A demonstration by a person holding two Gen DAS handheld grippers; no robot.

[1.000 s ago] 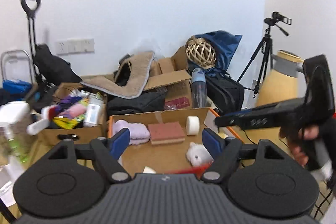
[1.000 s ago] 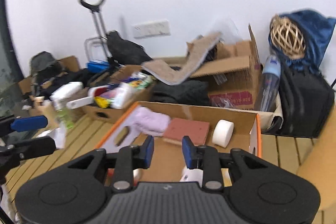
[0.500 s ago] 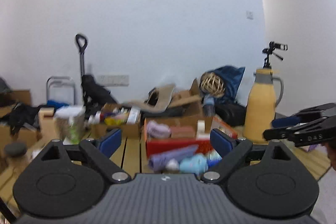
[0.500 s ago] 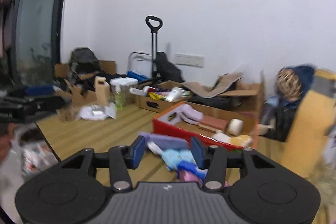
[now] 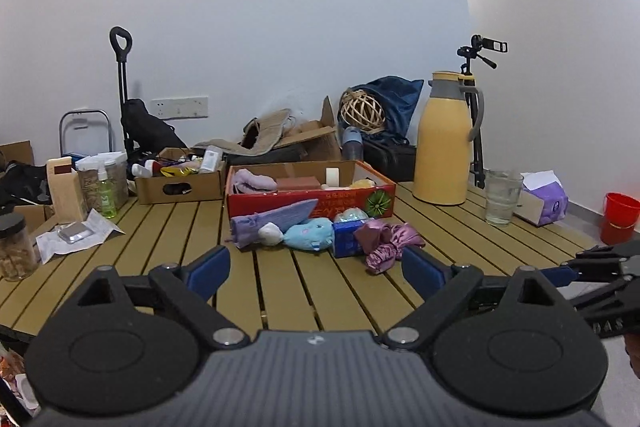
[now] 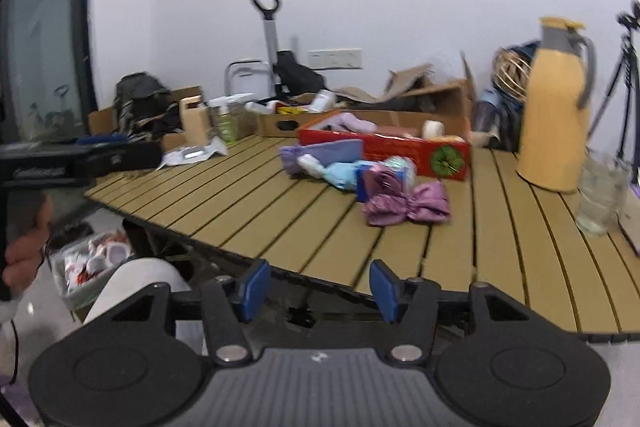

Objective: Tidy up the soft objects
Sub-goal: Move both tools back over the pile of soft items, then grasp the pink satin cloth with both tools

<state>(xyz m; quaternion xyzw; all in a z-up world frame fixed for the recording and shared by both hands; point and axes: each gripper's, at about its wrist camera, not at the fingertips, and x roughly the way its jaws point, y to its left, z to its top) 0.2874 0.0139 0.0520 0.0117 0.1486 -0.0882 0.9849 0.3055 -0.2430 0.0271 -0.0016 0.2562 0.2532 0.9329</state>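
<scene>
Left tool (image 5: 316,267): spread wide, holding nothing, above the worktop (image 5: 280,291).
Right tool (image 6: 316,285): spread wide, holding nothing, off the worktop's edge.
Soft toys (image 5: 316,233): heaped on the worktop, touching the red box (image 5: 312,197).

- slatted wood table (image 5: 280,291)
- red box (image 5: 310,195) on table
- soft pile (image 5: 316,233) just in front of box
- yellow jug (image 5: 443,139), glass (image 5: 502,197), tissue pack (image 5: 544,199) right of box
- cardboard box (image 5: 180,183), jars left of red box

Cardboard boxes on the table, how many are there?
2. The red box sits mid-table behind the soft toys; a plain brown box stands to its left, toward the wall. More boxes beyond the table edge may be hidden.
</scene>
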